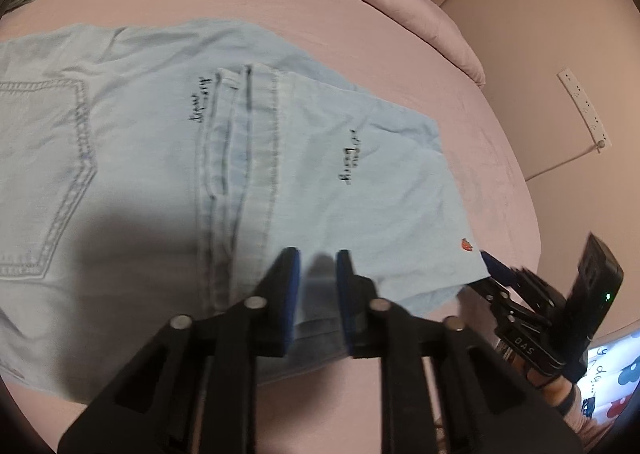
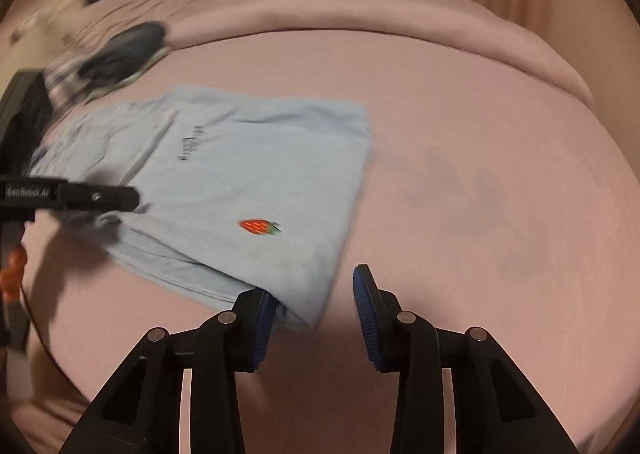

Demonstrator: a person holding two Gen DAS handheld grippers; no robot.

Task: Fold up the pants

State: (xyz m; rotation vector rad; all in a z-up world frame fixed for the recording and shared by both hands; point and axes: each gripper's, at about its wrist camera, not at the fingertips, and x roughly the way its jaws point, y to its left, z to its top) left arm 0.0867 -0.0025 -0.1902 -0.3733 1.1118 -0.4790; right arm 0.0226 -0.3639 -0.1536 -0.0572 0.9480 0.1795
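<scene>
Right wrist — tongs point(image 2: 316, 312) agape over pants point(image 2: 256, 181)

Pink bed point(image 2: 460, 125), folded light-blue pants point(image 2: 248, 181) lying flat on it, rumpled pink blanket point(image 2: 360, 9) along far edge

Light blue pants point(image 1: 160, 173) lie folded on a pink bed sheet point(image 1: 480, 157), back pocket at left, leg hems doubled over mid-frame, small red strawberry patch point(image 1: 466, 245) near the right corner. Left gripper point(image 1: 318, 286) sits over the near edge, jaws slightly apart with fabric between them. Right gripper point(image 1: 494, 268) at the strawberry corner, finger state unclear; white power strip point(image 1: 584, 105) on the wall.
</scene>
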